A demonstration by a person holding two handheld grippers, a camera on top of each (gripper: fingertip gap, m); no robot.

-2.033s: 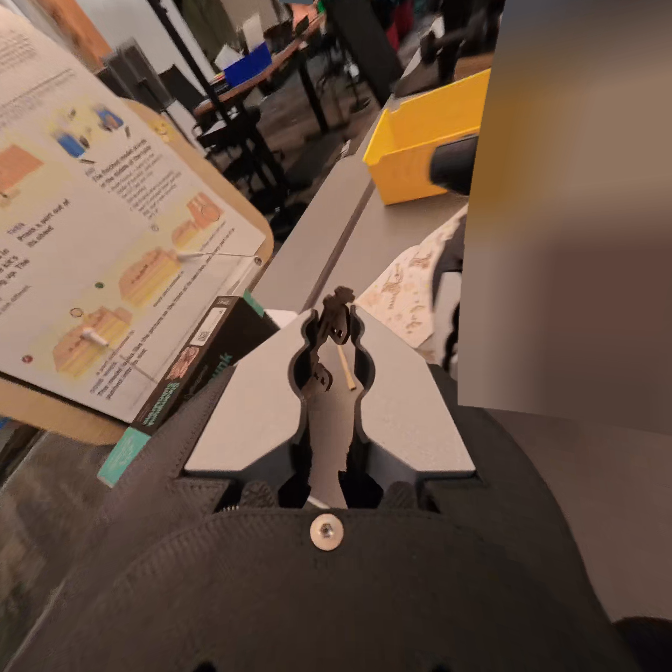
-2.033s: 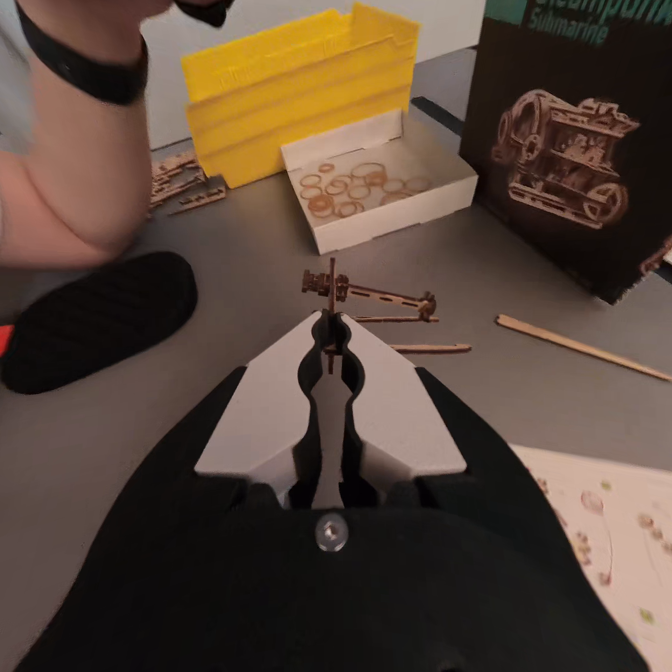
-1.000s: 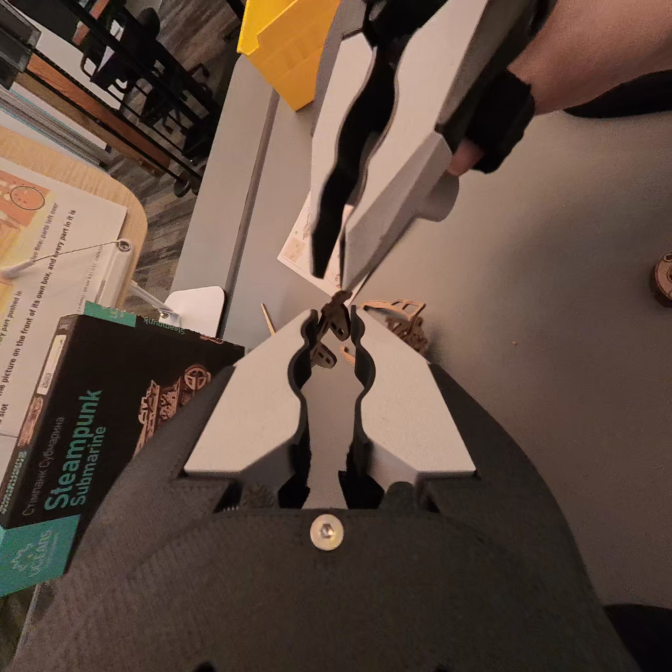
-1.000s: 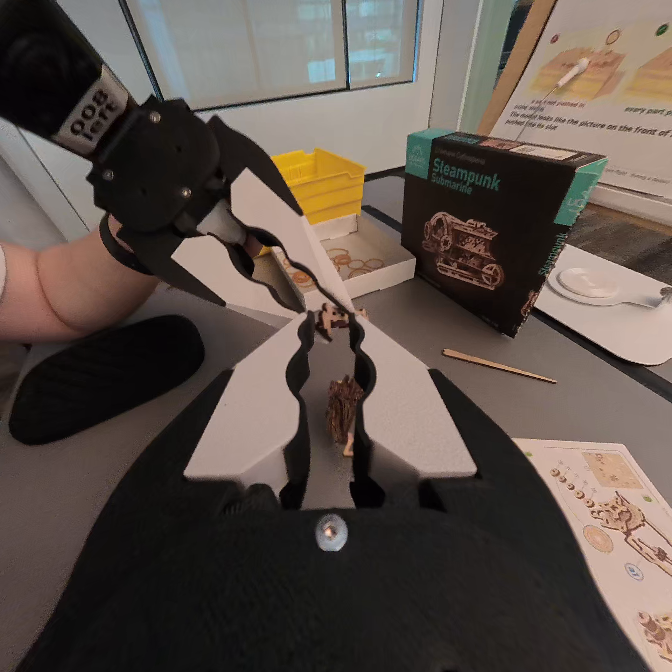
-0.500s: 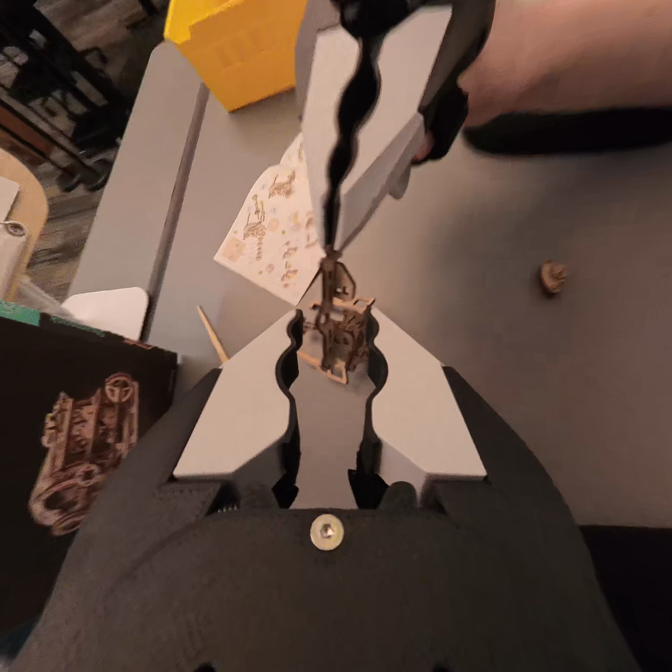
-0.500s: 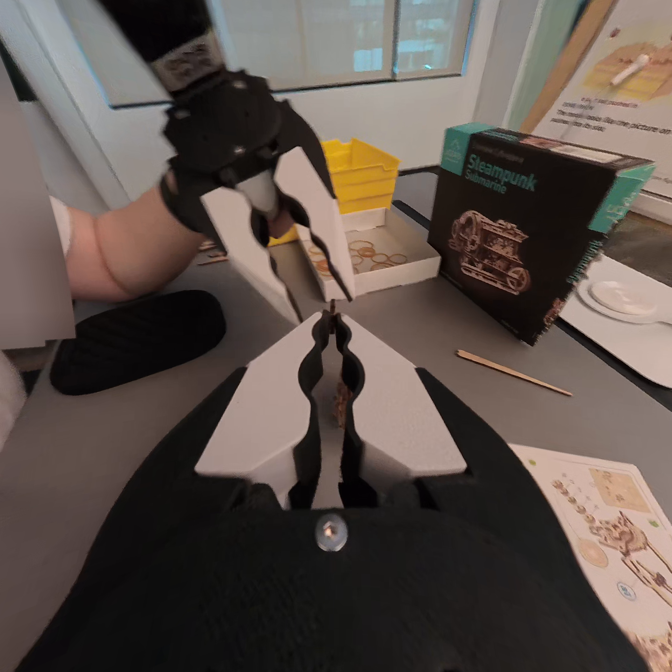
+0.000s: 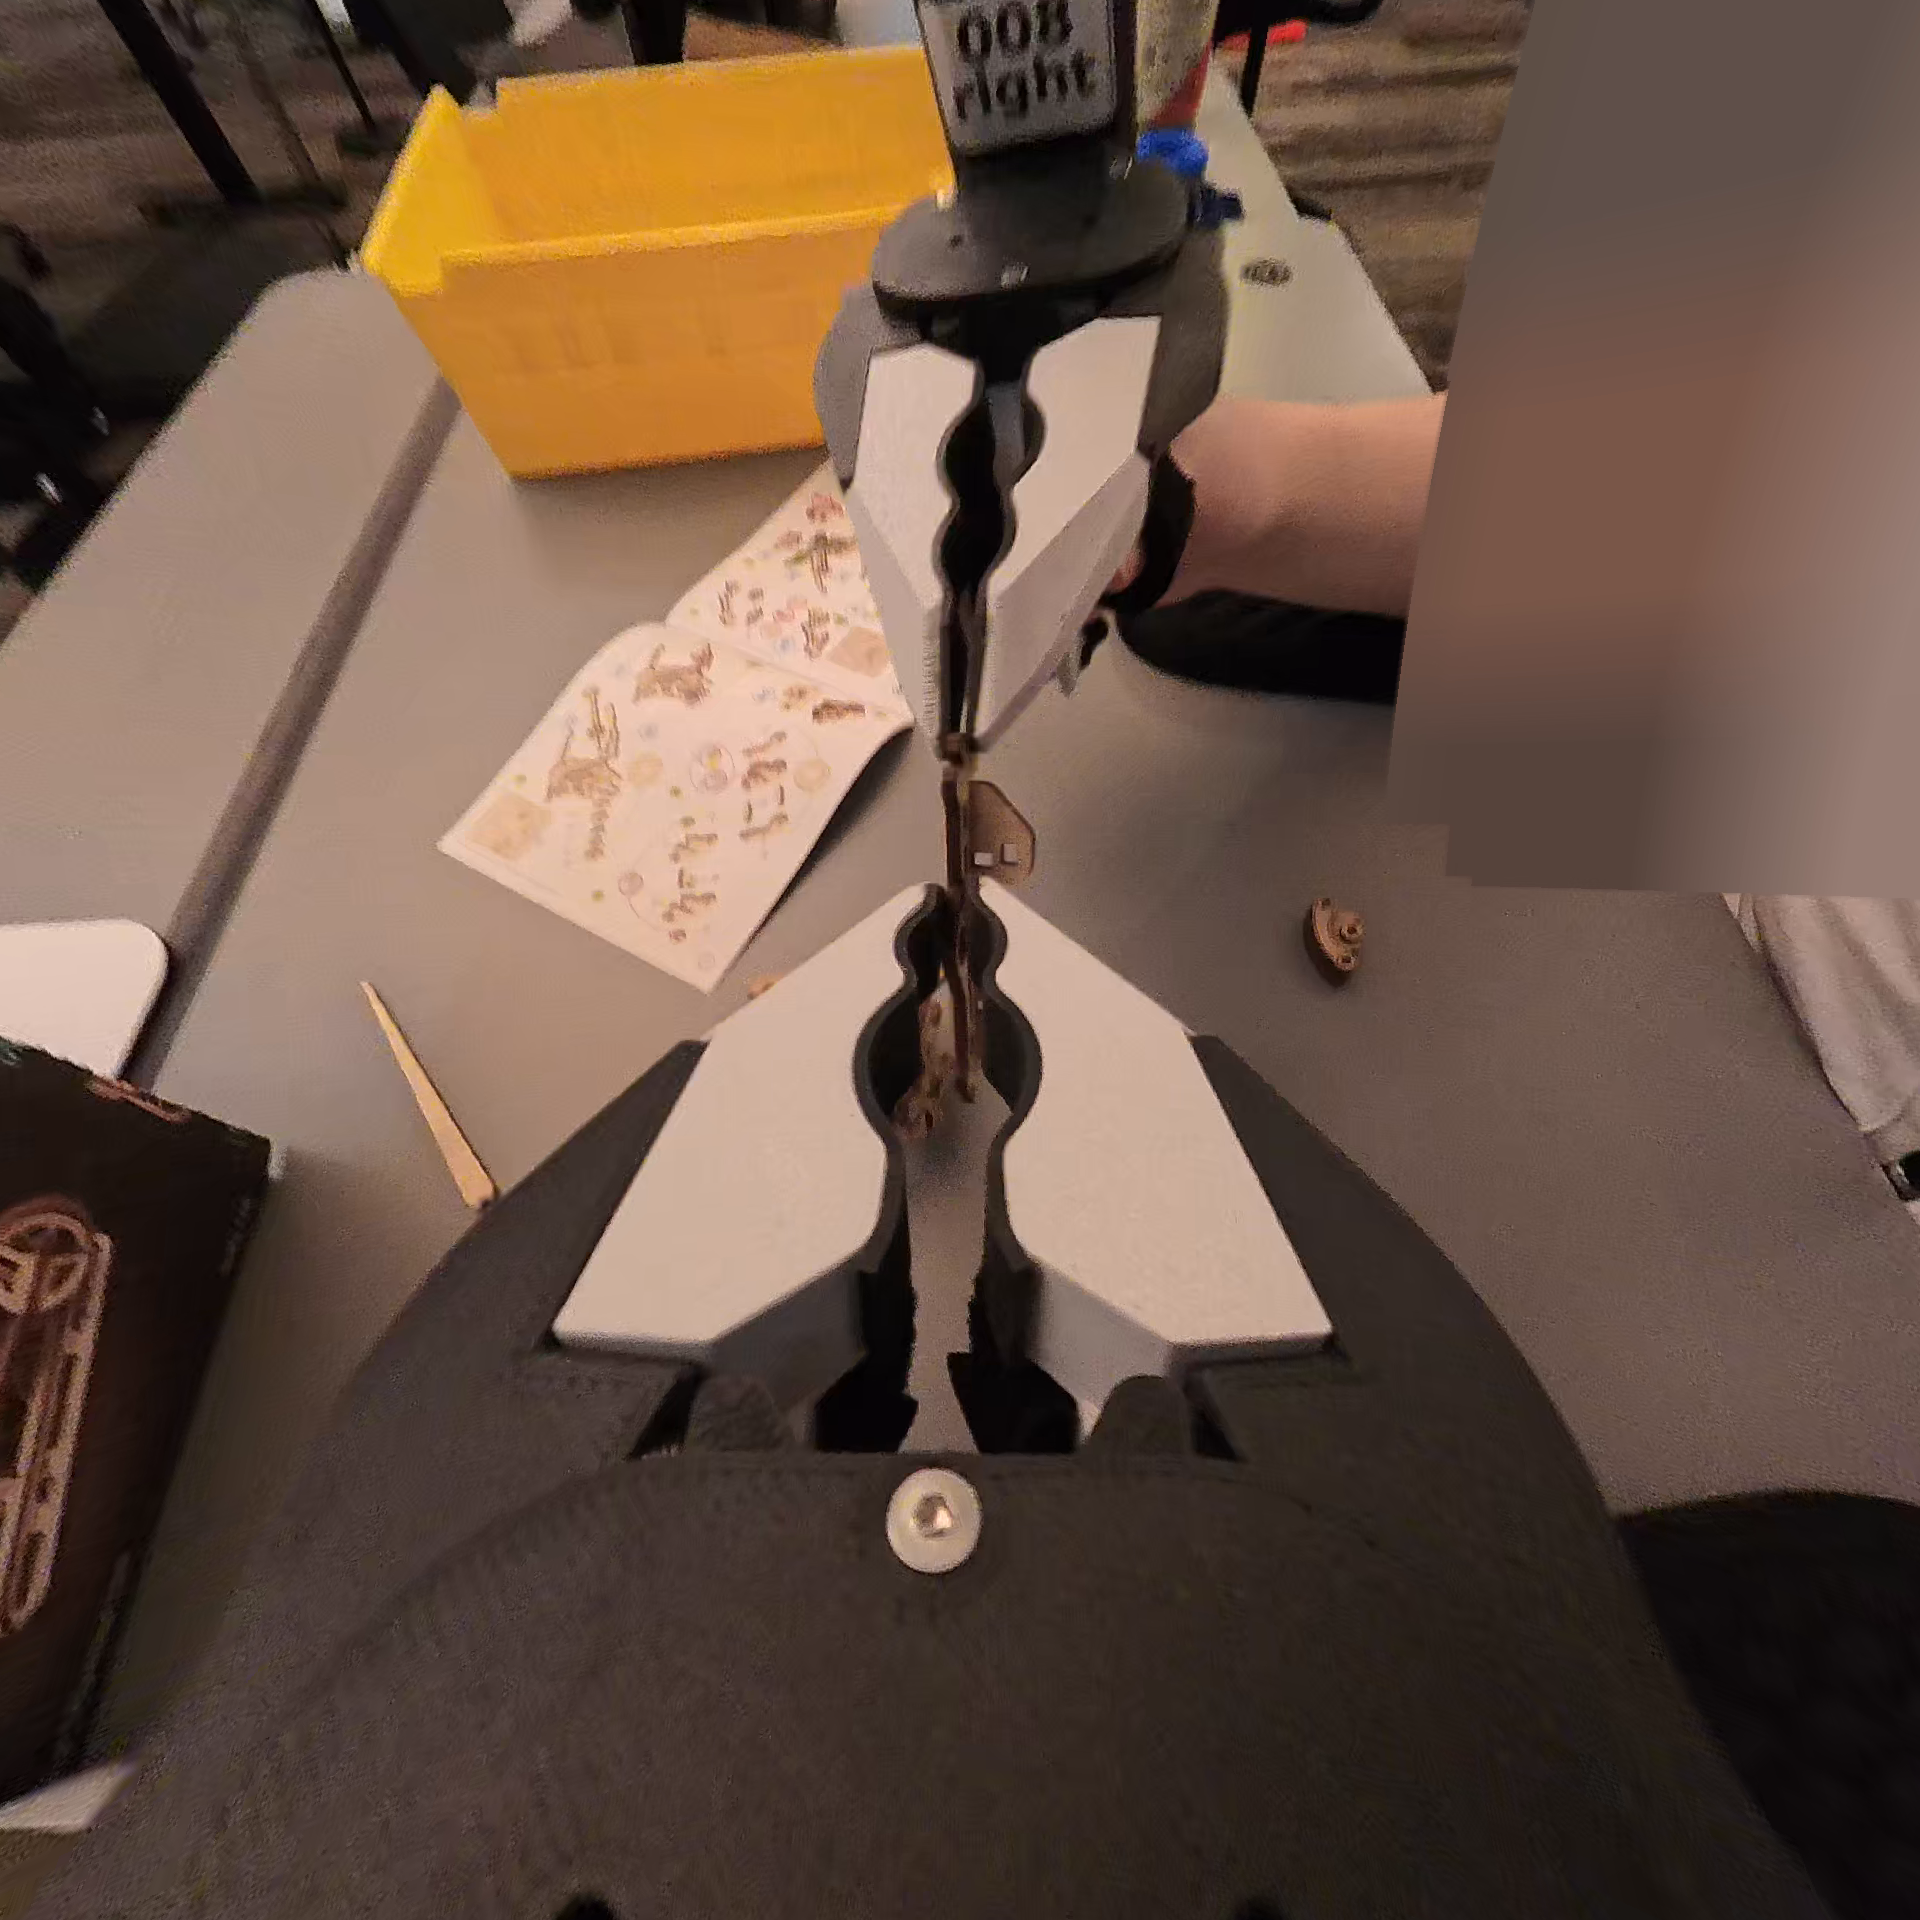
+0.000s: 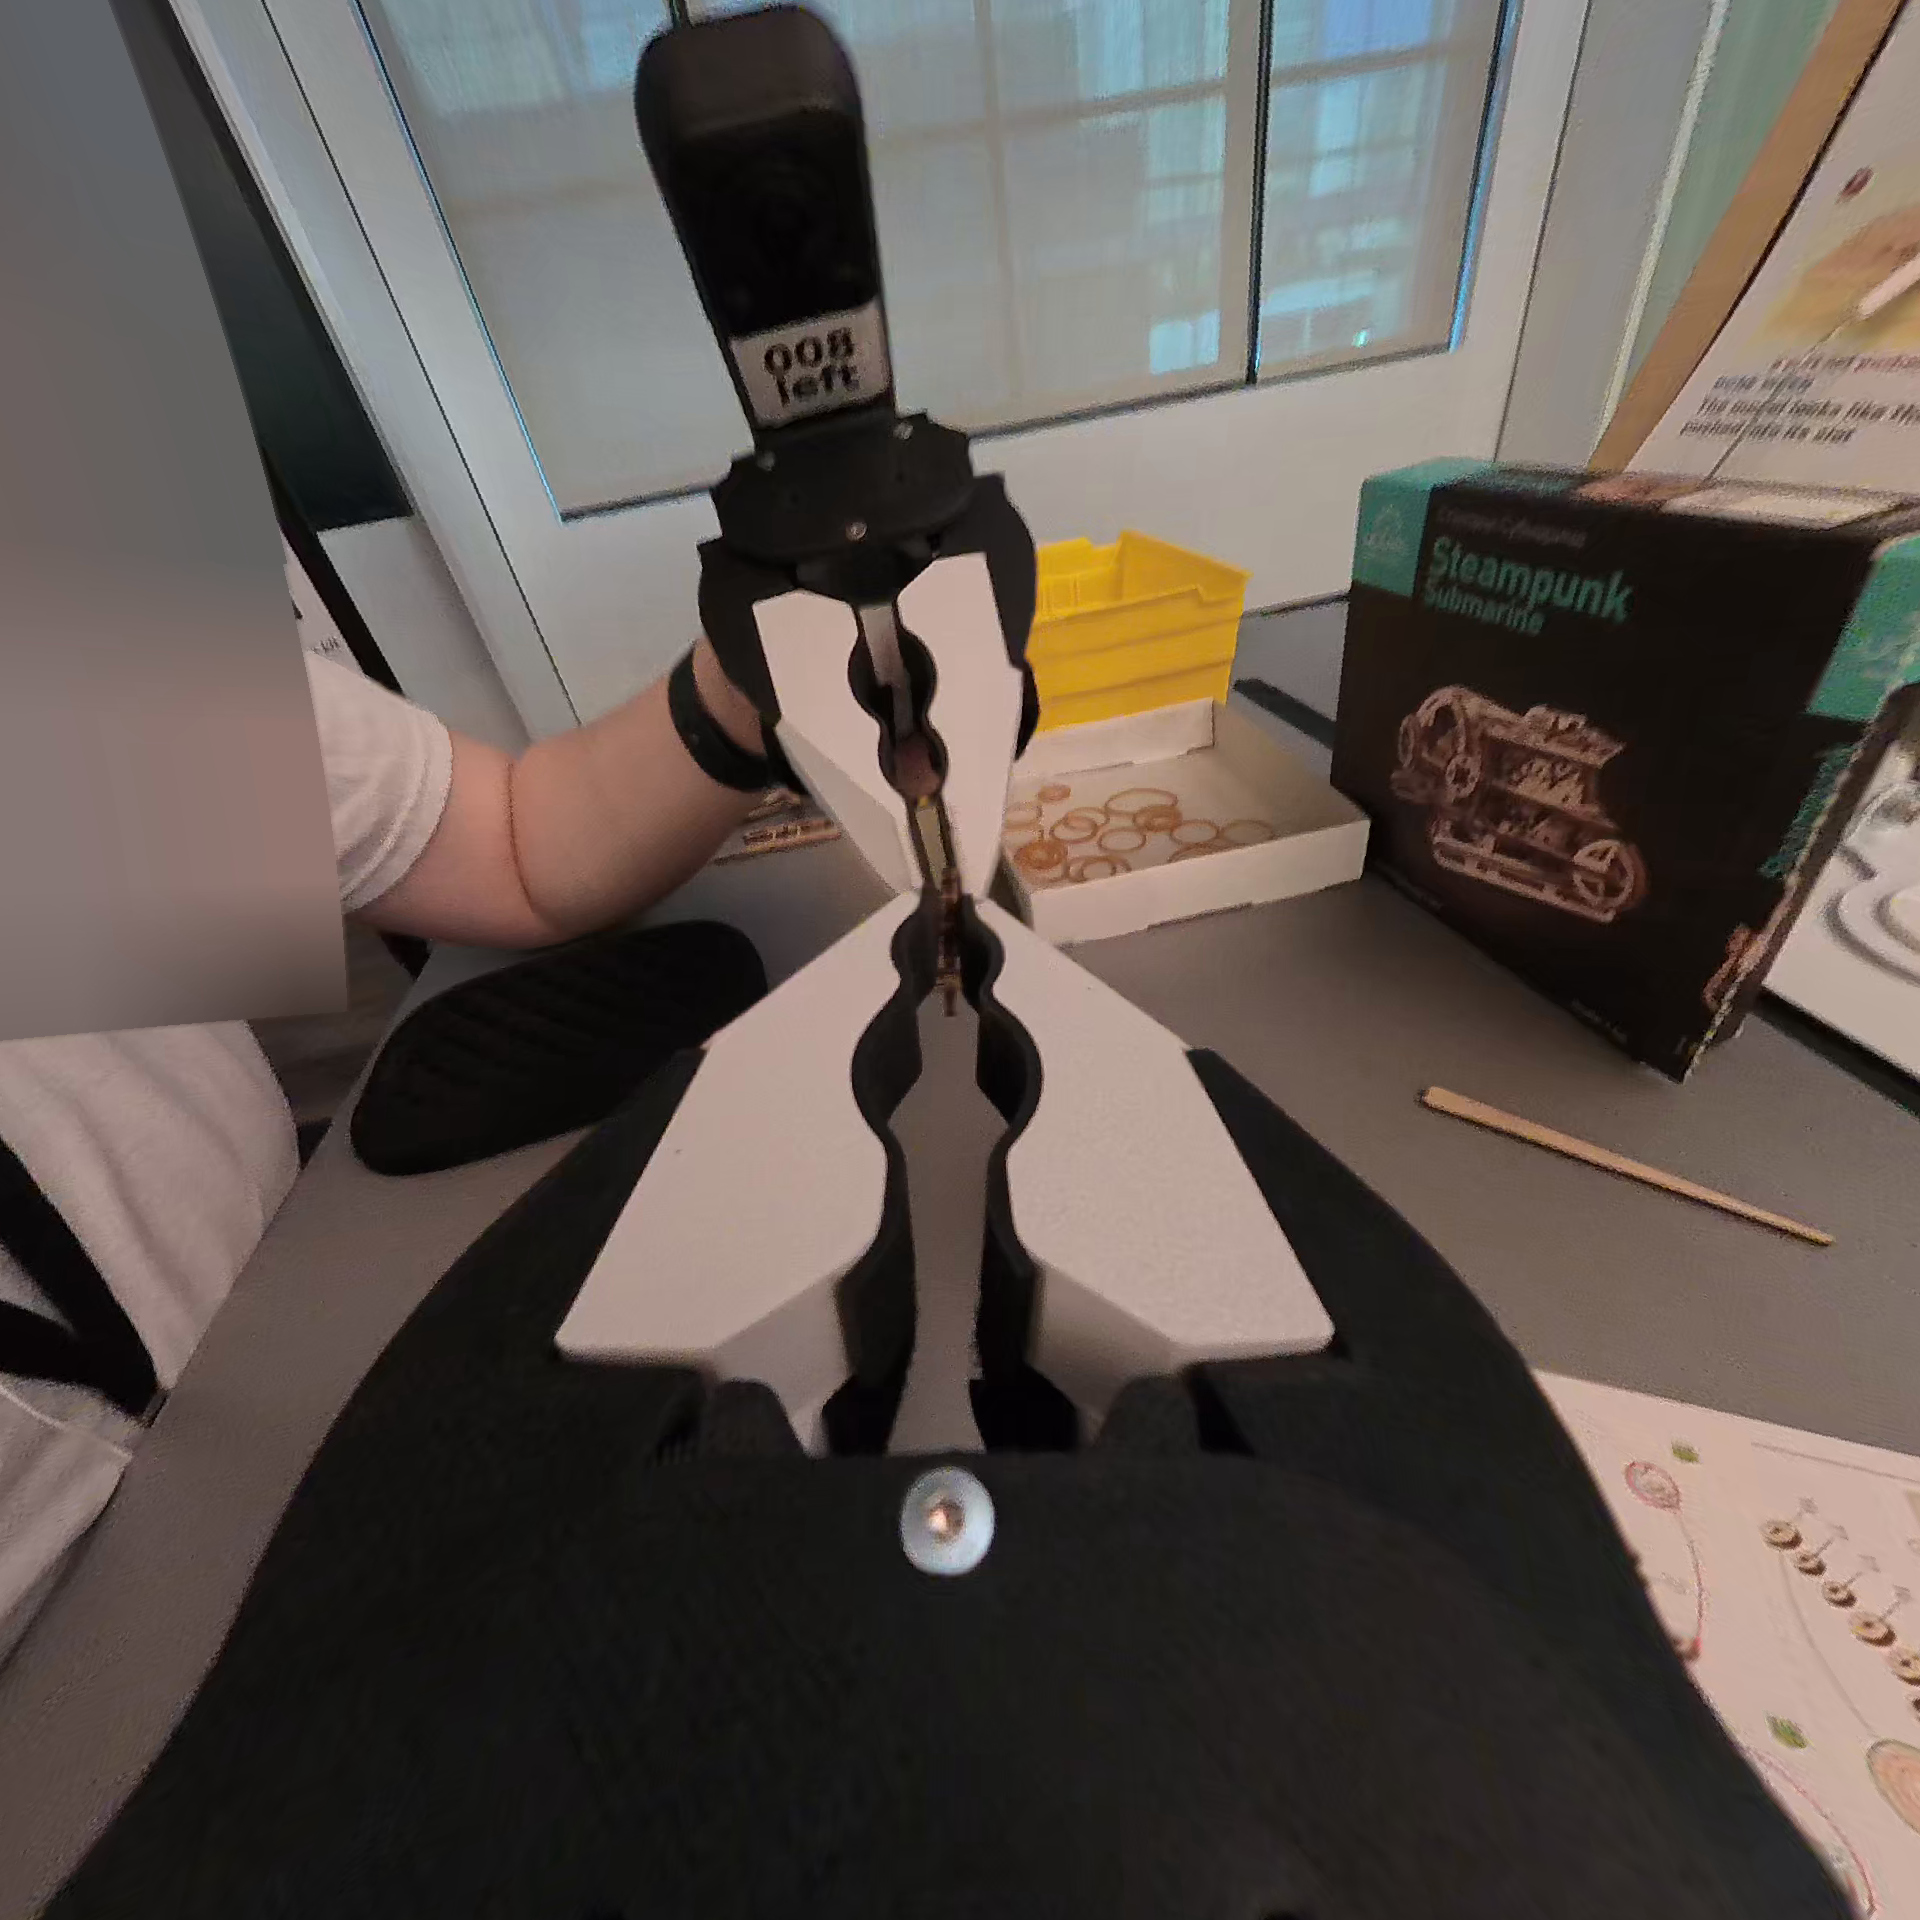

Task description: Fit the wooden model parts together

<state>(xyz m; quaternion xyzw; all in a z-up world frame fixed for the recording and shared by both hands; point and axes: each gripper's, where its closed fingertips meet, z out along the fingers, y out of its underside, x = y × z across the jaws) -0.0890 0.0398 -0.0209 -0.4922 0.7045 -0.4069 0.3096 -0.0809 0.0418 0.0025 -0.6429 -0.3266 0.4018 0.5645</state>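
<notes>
Looking along the left gripper (image 7: 951, 914), its fingers were clenched on a thin wooden part (image 7: 954, 997) standing edge-on between the tips, above the grey table (image 7: 1455, 1091). Directly beyond, the right gripper (image 7: 954, 732) pointed back, tips pinched on the same strip's far end; a small rounded tab (image 7: 1000, 831) stuck out rightward in the gap. The long axis ran straight from one gripper to the other.

From the right wrist, both grippers met tip to tip, the left one farther off, fingers (image 8: 831, 727) closed on the wooden piece. Pressing together along that axis looked like the coming move.
</notes>
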